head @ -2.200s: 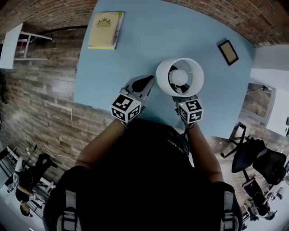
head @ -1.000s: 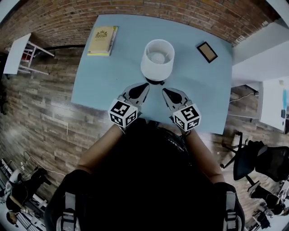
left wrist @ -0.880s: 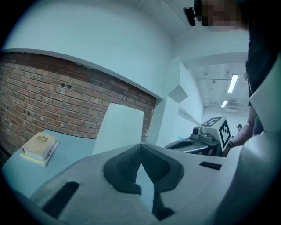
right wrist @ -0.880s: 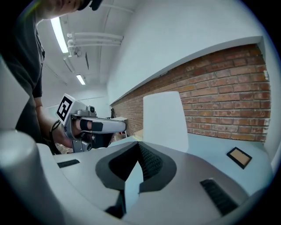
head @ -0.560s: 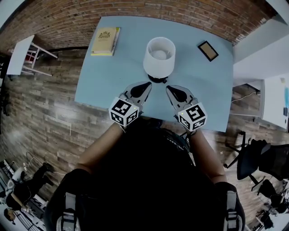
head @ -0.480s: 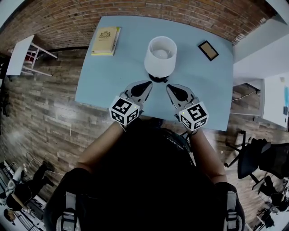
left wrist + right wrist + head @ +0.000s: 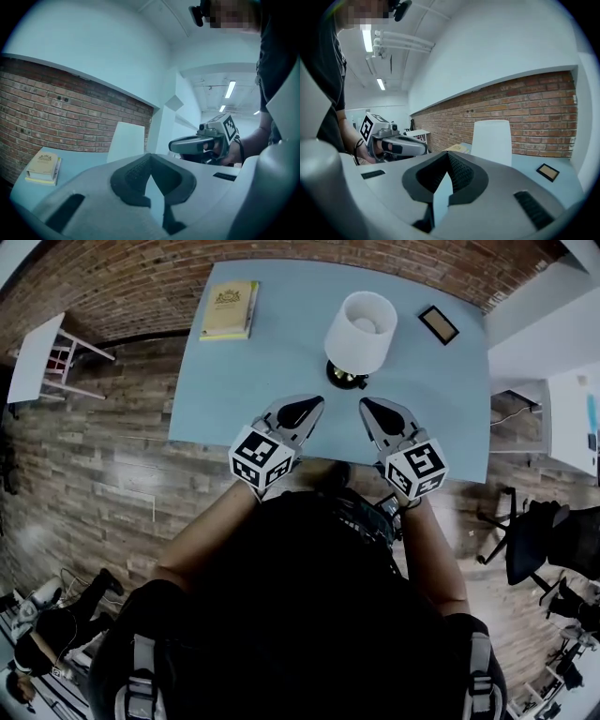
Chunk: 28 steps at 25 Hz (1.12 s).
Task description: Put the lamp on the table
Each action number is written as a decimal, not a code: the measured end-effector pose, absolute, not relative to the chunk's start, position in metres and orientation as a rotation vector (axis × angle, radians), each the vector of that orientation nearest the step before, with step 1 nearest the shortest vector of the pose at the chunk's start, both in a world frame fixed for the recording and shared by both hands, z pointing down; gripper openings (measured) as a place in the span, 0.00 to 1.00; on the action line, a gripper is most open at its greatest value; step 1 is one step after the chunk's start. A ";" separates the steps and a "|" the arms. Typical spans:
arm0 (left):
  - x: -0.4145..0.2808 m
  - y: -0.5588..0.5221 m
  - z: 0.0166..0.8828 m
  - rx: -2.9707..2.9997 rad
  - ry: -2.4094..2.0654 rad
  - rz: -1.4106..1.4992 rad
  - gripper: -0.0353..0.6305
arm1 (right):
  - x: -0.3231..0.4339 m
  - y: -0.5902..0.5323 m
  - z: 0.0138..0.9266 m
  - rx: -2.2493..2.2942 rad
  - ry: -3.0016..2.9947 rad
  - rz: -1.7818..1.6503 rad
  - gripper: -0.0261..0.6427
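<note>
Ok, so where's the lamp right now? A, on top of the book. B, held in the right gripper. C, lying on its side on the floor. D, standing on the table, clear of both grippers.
D: the lamp stands upright on the table, while the left gripper and the right gripper sit short of it, jaws together on nothing.

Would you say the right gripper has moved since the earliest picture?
Yes. The right gripper has drawn back from the lamp; bare table now lies between them.
</note>
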State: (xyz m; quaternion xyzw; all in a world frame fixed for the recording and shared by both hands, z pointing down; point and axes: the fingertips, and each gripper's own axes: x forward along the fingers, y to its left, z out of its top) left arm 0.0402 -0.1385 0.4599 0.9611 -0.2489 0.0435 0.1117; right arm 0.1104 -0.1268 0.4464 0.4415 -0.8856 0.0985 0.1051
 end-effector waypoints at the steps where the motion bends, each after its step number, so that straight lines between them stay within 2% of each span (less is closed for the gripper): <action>1: 0.030 -0.133 0.461 2.821 -0.731 0.129 0.07 | 0.105 -0.122 0.445 1.320 -2.605 0.286 0.06; 14: -0.067 -0.064 0.457 2.829 -0.665 0.100 0.07 | 0.019 -0.047 0.443 1.440 -2.594 0.316 0.06; 28: -0.047 0.001 0.440 2.827 -0.635 0.015 0.07 | 0.026 0.023 0.433 1.420 -2.574 0.308 0.06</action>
